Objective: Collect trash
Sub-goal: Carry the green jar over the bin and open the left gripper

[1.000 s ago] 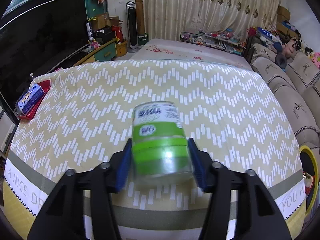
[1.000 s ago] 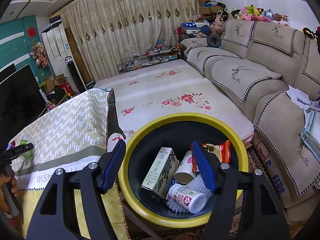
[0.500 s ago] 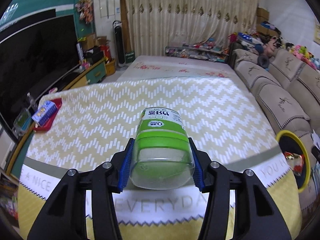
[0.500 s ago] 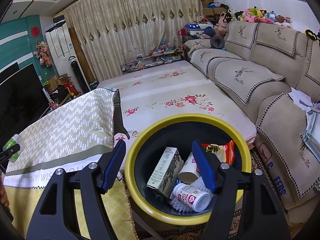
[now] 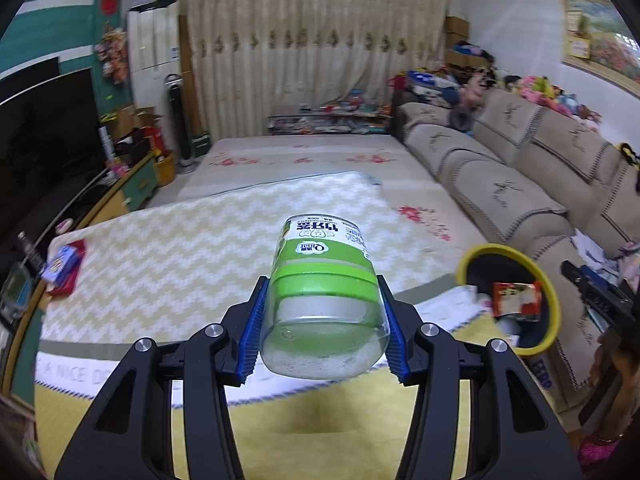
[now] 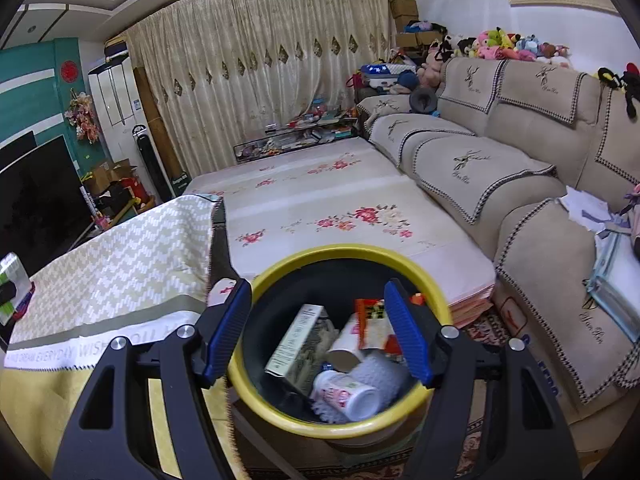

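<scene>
My left gripper is shut on a clear plastic bottle with a green label, held bottom-first toward the camera, above the front edge of the zigzag-cloth table. The yellow-rimmed black trash bin stands to the lower right, with a red snack wrapper inside. In the right wrist view my right gripper hangs open right over the trash bin, nothing between its blue pads. The bin holds a carton, a paper cup, a white bottle and a red wrapper.
A beige sofa runs along the right. A floral mat lies beyond the table. A red tray with a blue box sits at the table's left edge. A TV and cabinet stand on the left. The left gripper's bottle shows far left.
My left gripper has lifted the bottle off the table and swung right, bringing the bin into its view. The right gripper drifted slightly over the bin and stayed open.
</scene>
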A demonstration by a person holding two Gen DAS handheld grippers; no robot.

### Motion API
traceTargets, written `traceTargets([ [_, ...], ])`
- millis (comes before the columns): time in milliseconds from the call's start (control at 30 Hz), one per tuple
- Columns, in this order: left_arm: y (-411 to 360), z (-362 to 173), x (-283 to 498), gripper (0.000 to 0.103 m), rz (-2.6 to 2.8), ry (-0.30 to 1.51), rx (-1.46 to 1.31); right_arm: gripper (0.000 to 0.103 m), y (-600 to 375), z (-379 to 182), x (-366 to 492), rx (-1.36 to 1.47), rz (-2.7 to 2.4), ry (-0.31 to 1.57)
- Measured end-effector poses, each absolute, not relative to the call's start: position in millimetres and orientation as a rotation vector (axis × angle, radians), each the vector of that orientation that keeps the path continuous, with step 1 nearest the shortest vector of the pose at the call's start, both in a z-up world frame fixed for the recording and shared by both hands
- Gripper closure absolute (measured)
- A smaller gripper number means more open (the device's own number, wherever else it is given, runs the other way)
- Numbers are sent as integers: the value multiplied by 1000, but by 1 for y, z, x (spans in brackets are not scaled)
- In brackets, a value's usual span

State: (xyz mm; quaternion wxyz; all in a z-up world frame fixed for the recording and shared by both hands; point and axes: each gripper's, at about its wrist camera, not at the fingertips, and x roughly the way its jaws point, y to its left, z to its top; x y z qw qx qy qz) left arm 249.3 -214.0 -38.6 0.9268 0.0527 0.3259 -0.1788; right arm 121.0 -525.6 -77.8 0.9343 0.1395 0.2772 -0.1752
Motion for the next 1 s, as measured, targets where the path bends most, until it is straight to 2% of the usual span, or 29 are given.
traceTargets([
  [367, -349, -42, 231, 52, -605, 689, 184, 37, -564, -81, 67, 270, -484, 552],
  [600, -432, -71, 234, 52, -696, 752, 248, 35, -584, -85, 44, 300, -544, 524],
  [900, -501, -119, 258, 52, -753, 842, 284, 35, -603, -96, 35, 327, -591, 545],
  [967, -514, -128, 265, 48, -760, 860, 297, 34, -603, -95, 35, 331, -589, 545],
  [1000, -519, -132, 269, 35, -754, 856, 304, 34, -602, -94, 35, 330, -587, 544],
])
